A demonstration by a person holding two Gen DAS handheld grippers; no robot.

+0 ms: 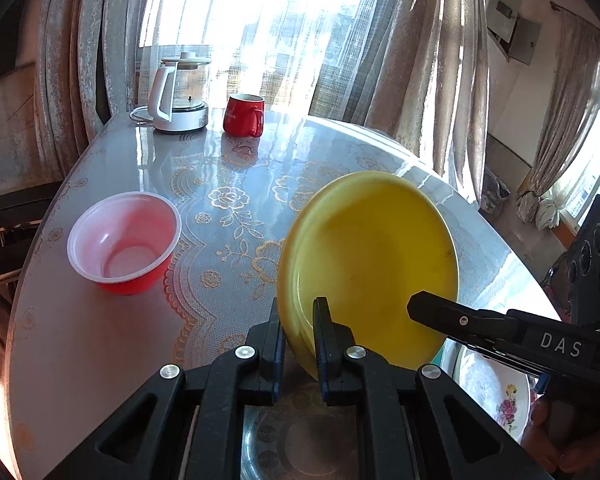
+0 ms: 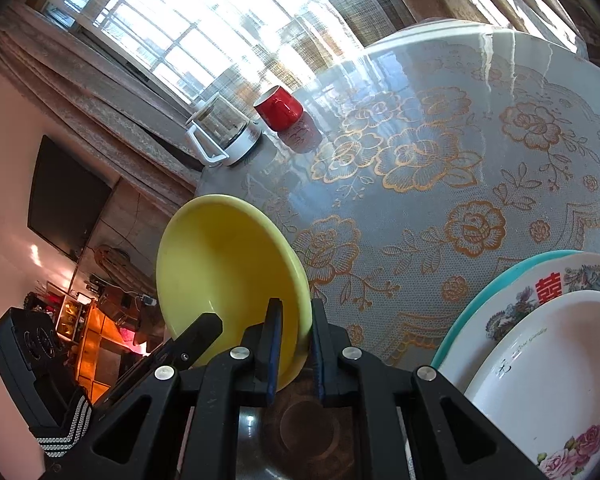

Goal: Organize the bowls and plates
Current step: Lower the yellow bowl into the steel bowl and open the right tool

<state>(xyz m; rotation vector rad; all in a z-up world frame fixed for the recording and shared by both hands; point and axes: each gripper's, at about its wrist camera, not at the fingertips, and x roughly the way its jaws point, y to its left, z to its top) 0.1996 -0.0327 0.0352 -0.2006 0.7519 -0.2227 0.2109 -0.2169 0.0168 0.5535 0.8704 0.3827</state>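
The left gripper (image 1: 298, 336) is clamped on the near rim of a round yellow plastic plate (image 1: 372, 256), one black finger on each face of the rim. The right gripper (image 2: 294, 340) is pinched on the same yellow plate (image 2: 228, 276) at another part of its rim; in the left wrist view its black body, lettered "DAS", reaches in from the right with its tip (image 1: 424, 306) against the plate's inner face. The plate stands tilted on edge, lifted clear of the tabletop (image 1: 120, 340), its hollow side turned toward the right gripper.

The tabletop is round, glossy and grey, covered with a lace-like cloth bearing gold flower outlines. To the left of the plate, well apart from it, a red plastic bowl with a white inside (image 1: 124, 240) stands upright. At the far edge a glass kettle with a white handle and base (image 1: 180, 92) stands just beside a red ceramic mug (image 1: 244, 114).

On the right side, near the edge, dishes lie stacked: a white oval dish with pink flowers (image 2: 548, 376) on top, a white plate with a red character and floral pattern (image 2: 540, 292) under it, and a teal rim (image 2: 500, 284) showing beneath both. Behind the table, sheer curtains hang over bright barred windows.
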